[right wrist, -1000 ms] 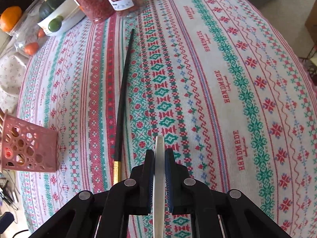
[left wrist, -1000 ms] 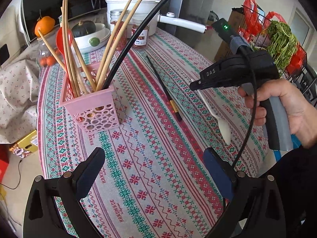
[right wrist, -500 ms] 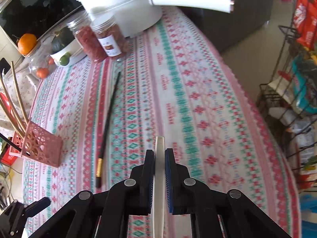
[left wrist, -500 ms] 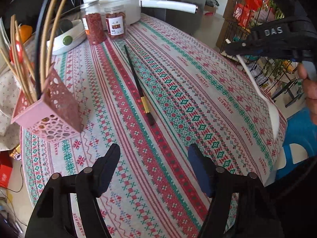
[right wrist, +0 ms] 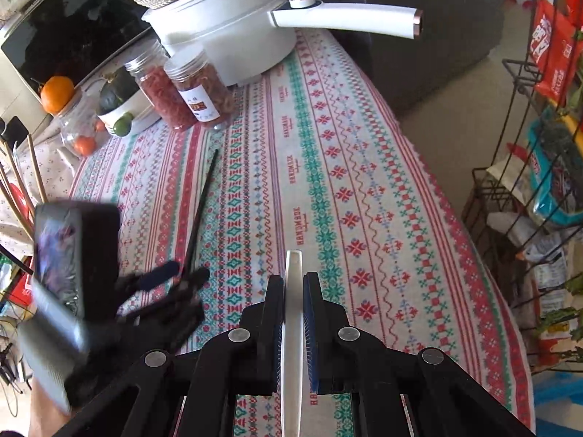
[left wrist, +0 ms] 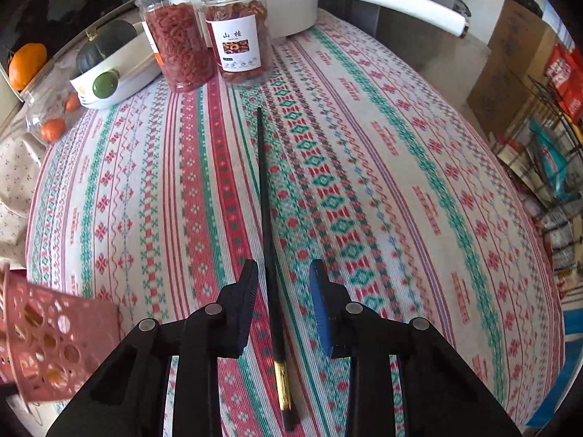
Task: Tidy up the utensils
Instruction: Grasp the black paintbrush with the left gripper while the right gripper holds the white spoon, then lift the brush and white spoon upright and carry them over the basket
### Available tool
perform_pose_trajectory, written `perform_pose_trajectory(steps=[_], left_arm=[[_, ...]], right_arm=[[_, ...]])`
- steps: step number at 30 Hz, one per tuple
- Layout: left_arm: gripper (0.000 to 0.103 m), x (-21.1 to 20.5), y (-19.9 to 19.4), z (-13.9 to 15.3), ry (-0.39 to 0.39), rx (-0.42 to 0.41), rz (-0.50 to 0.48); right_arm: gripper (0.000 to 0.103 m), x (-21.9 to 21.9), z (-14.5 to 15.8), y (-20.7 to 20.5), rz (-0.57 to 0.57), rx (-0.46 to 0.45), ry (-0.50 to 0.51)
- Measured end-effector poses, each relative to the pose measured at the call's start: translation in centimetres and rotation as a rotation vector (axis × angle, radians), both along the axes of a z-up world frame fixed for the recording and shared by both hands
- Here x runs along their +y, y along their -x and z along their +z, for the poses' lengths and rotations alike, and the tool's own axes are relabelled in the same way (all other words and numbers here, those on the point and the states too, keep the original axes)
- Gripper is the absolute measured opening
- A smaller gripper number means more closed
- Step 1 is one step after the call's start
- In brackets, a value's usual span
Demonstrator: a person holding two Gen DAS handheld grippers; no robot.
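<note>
A black chopstick [left wrist: 263, 196] with a gold band lies on the patterned tablecloth [left wrist: 364, 182]. My left gripper [left wrist: 283, 269] stands over its near end, one finger on each side. The jaws are closing, and a gap still shows between each pad and the stick. In the right wrist view the left gripper [right wrist: 175, 276] is a blurred shape at the same chopstick [right wrist: 204, 189]. My right gripper [right wrist: 293, 280] is shut on the handle of a white spoon [right wrist: 293, 266], held above the table. The pink utensil basket [left wrist: 47, 342] sits at the lower left.
Two jars of dried red fruit [left wrist: 182, 36] [left wrist: 238, 32], a white pot with a long handle [right wrist: 226, 36] and a bowl of produce [left wrist: 109, 76] stand at the far end. A wire rack of groceries [right wrist: 539, 145] stands past the table's right edge.
My left gripper has swung away from the basket, come down over the black chopstick and narrowed its jaws around it. My right gripper rose with the spoon, then held still.
</note>
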State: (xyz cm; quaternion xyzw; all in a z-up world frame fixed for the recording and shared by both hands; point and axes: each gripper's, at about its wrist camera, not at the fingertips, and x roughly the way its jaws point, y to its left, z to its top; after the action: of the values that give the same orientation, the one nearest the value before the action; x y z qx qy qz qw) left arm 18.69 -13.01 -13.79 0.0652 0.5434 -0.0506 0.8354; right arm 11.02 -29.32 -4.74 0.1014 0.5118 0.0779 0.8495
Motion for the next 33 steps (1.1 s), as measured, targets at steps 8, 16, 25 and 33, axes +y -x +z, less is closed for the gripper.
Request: perform_pose_trajectory(steps=[8,16,25,33], left_arm=[[0.007,-0.9,-4.5,0.0,-0.027,0.065,-0.005],[0.005,-1.2,-4.0,0.2,-0.038,0.036,-0.045],[0.005,-1.9,2.6,5.1,0.032,-0.096,-0.168],[0.005,-0.8,10.1,10.1,0.132,-0.23,-0.268]], right_arm=[[0.009,0.1,-0.1,-1.0,0.014,-0.002,-0.007],[0.009,0.2,0.1,-0.9,0.003,-0.012,-0.022],[0.01,-0.5,1.4,0.0,-0.041,-0.052,-0.033],[0.01,-0.7,3.4,2.0,-0.075,-0.124,-0.052]])
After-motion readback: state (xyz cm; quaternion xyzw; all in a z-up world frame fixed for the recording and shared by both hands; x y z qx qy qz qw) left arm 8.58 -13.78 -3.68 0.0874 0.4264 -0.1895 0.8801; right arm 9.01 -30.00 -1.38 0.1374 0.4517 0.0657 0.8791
